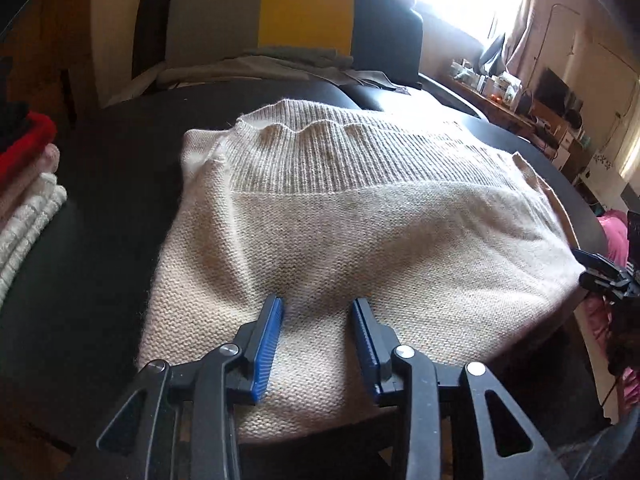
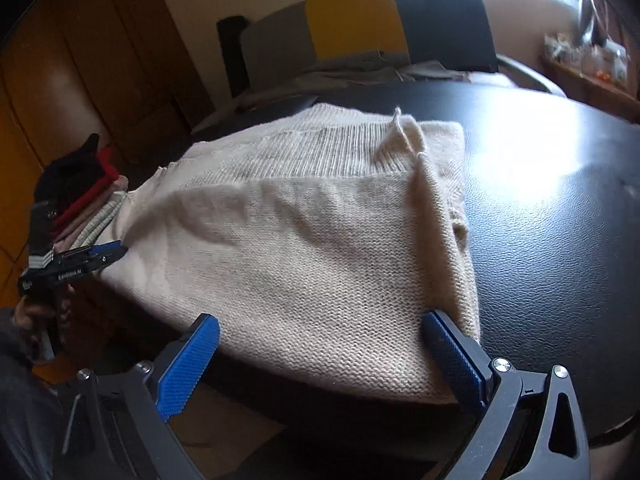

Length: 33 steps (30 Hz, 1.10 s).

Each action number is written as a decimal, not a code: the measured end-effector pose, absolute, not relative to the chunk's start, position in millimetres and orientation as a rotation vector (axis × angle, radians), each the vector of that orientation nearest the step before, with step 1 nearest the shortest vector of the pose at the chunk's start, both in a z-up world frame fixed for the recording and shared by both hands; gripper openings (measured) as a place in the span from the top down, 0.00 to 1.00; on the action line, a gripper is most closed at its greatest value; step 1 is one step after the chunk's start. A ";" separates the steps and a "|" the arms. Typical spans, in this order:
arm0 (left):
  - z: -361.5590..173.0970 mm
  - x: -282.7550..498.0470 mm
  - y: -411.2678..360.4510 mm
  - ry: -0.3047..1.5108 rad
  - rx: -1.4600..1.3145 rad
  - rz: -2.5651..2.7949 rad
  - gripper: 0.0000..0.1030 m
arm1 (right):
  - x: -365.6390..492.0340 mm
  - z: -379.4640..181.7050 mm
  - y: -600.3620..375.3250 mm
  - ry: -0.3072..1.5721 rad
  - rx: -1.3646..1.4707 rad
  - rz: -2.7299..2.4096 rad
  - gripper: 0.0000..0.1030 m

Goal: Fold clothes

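A cream knitted sweater (image 1: 340, 232) lies folded on the black table (image 1: 100, 248), its ribbed band toward the far side. My left gripper (image 1: 317, 303) hovers over the sweater's near edge. Its blue pads stand apart and no fabric is pinched between them. In the right wrist view the sweater (image 2: 320, 248) fills the middle of the picture. My right gripper (image 2: 320, 320) is wide open at the near fold, one finger to each side of the right corner area. The left gripper (image 2: 108, 252) shows at the sweater's left edge, and the right gripper (image 1: 600, 276) at its right corner.
A stack of folded clothes (image 1: 28, 184) in red, pink and white sits at the table's left, also visible as the stack (image 2: 88, 204). A chair (image 1: 296, 16) with a grey, yellow and dark back stands behind the table, with grey cloths on its seat. A cluttered shelf (image 1: 520, 96) runs along the right wall.
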<state>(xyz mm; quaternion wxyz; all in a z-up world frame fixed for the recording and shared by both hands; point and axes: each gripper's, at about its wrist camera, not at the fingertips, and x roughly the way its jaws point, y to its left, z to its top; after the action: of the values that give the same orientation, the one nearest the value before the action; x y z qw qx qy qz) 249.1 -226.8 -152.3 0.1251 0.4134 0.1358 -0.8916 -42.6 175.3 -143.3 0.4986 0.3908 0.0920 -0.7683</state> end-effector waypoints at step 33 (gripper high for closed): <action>-134.9 202.8 -376.0 0.998 1.145 -2.472 0.44 | -129.2 -127.6 24.8 0.357 0.925 -1.922 0.00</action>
<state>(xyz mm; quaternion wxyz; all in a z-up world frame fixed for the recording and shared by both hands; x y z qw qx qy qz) 202.8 -376.0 -134.9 0.1198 0.3917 0.3416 -0.8459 -129.2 24.8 -127.6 0.4699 0.3776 0.1458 -0.7844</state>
